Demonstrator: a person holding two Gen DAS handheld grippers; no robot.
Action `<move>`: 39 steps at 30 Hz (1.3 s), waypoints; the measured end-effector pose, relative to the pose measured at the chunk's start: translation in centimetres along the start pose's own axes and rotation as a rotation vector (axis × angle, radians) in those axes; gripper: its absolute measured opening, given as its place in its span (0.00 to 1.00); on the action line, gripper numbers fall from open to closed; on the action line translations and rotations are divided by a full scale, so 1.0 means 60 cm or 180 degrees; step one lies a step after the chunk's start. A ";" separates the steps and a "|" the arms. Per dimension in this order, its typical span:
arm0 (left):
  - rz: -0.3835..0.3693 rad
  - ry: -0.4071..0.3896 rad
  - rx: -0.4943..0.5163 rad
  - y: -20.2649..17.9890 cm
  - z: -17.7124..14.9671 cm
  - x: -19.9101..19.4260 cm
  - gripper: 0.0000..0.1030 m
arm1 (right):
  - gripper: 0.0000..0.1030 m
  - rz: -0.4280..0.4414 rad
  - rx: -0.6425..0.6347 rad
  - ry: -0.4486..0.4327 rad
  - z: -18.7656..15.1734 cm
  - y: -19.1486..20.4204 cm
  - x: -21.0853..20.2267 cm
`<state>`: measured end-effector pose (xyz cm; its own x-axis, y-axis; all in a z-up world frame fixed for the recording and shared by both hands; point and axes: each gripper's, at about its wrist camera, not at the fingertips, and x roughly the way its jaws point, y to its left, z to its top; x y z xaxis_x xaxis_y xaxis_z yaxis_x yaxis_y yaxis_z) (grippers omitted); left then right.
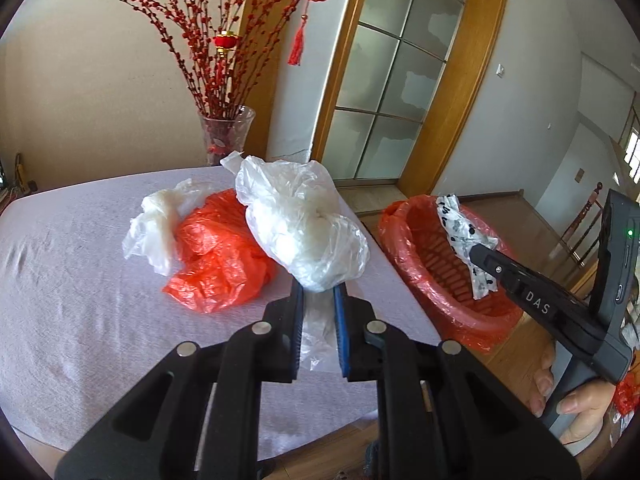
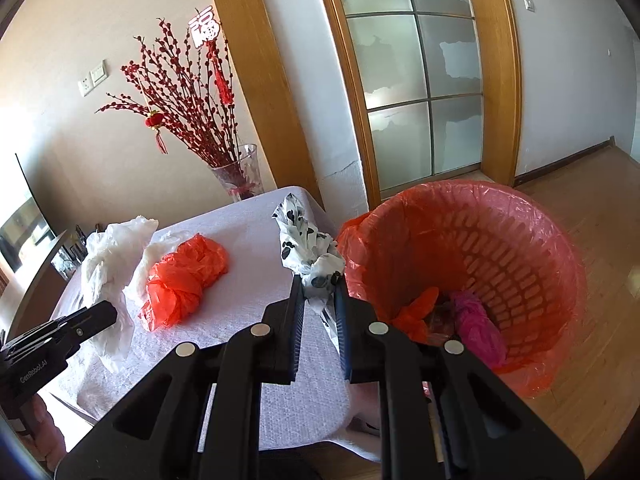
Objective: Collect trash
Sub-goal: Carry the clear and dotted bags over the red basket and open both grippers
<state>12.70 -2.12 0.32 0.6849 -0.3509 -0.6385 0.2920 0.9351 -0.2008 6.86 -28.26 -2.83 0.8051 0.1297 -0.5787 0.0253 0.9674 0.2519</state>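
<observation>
We hold two pieces of trash at once above a cloth-covered bench (image 1: 80,264): our left gripper (image 1: 319,288) is pinched narrow on a crumpled clear plastic bag (image 1: 304,220), lifted off the cloth, while our right gripper (image 2: 319,280) is clamped on a twisted white bag with black spots (image 2: 308,248), carried just beside the rim of the red-lined waste basket (image 2: 532,216) at about three o'clock in its own view. From the left wrist the basket (image 1: 404,236) sits on the floor off the bench's edge at three o'clock, and the spotted bag (image 1: 460,236) hangs over its mouth. Inside the basket an orange scrap (image 2: 418,312) and a pink wad (image 2: 476,324) already lie on the bottom. Two pieces remain on the cloth: an orange plastic bag (image 1: 216,256) at ten o'clock from the left gripper, with another clear bag (image 1: 152,224) touching it on its far side. To do this step well, we judge, we should bring each gripper fully past the rim before letting go, because these light films drift and cling to the pads; release the spotted bag first, as it is nearer, then swing the clear bag across without snagging the loose liner. A vase of red branches (image 1: 226,132) at the bench's far edge stays well apart from our path.
</observation>
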 end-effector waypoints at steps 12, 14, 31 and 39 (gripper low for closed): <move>-0.0252 0.0041 0.0133 -0.046 0.019 0.029 0.15 | 0.15 -0.0122 0.0152 -0.0068 0.001 -0.043 -0.016; -0.0310 0.0037 0.0157 -0.054 0.027 0.035 0.15 | 0.15 -0.0141 0.0180 -0.0092 0.004 -0.051 -0.021; -0.0827 0.0177 0.0364 -0.159 0.052 0.114 0.15 | 0.15 -0.0348 0.0509 -0.0330 0.028 -0.138 -0.055; -0.0948 0.0239 0.0483 -0.202 0.057 0.149 0.15 | 0.15 -0.0369 0.0673 -0.0425 0.047 -0.173 -0.051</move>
<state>17.59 -16.74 -0.43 0.5051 -0.5977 -0.6225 0.5716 0.7721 -0.2776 5.79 -39.35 -1.47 0.8603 -0.0225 -0.5092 0.2335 0.9055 0.3544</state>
